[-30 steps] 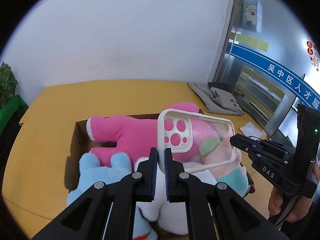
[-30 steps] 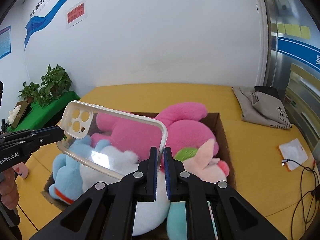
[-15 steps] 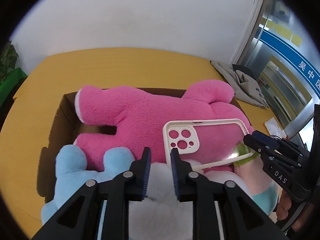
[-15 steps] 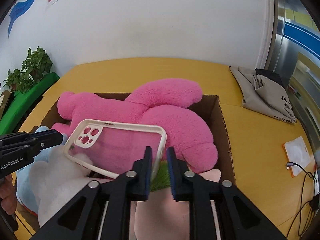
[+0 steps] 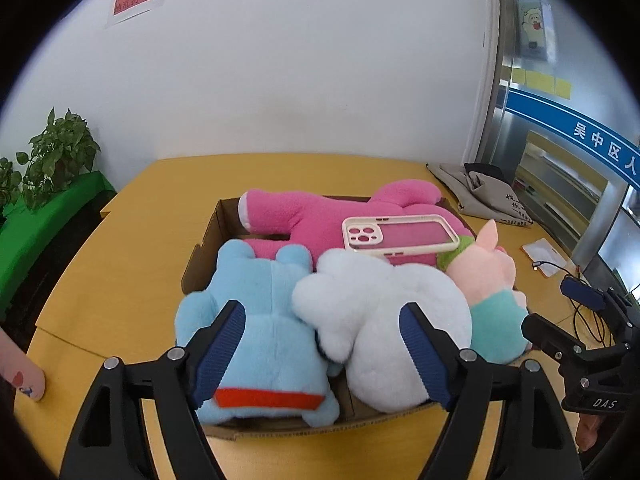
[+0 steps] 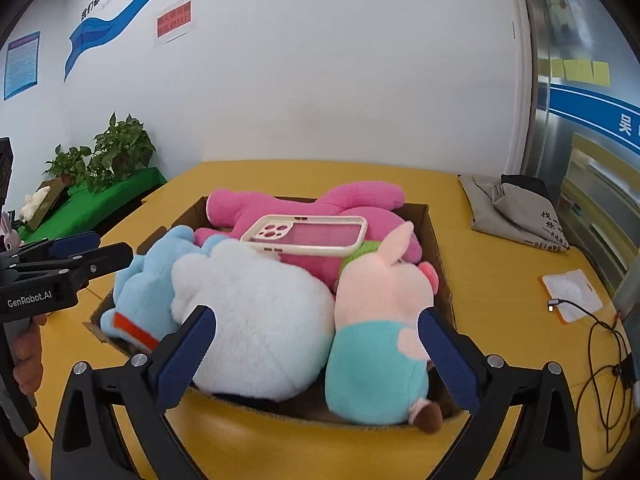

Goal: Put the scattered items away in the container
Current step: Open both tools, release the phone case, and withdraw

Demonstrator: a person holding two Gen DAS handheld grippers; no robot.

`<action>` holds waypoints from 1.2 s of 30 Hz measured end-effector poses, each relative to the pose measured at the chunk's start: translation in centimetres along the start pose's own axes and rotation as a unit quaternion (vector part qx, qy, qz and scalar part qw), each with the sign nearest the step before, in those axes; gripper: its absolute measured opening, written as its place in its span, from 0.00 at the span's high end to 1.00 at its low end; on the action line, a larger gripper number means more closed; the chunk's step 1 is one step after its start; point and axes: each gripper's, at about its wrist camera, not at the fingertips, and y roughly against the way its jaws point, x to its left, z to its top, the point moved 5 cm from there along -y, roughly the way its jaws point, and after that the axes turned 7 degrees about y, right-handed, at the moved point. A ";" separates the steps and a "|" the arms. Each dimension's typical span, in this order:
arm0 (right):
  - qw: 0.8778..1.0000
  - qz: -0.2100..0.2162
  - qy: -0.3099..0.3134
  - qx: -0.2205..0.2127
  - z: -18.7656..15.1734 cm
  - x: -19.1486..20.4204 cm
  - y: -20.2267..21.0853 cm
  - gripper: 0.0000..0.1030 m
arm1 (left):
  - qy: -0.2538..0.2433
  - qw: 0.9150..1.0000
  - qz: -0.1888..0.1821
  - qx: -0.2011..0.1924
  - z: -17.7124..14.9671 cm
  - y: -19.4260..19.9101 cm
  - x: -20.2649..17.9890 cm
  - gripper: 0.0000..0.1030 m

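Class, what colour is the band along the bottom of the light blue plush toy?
Red band, clearest in the left wrist view.

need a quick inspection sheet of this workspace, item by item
surface: yellow table, mostly bare around the box
job's things: phone case lies flat on the pink plush inside the cardboard box, with other plush toys
clutter: grey bag, white card
grippers: left hand-held gripper and right hand-held gripper opening, nothing between them
cables: black cable at table's right edge
surroundings: white wall, potted plants
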 end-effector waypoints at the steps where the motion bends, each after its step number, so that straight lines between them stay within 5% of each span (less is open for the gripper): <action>1: 1.000 0.001 -0.004 0.001 -0.6 0.0 0.2 0.00 | -0.002 1.000 0.002 0.000 -0.6 0.4 0.0 0.23; 12: 0.998 -0.016 -0.039 0.040 -5.1 -1.5 0.0 0.00 | 0.025 0.999 0.017 0.014 -4.9 1.7 2.3 0.23; 36: 0.998 -0.024 -0.037 0.050 -7.0 -0.3 1.1 0.00 | 0.036 0.999 0.017 0.008 -7.1 2.4 2.6 0.23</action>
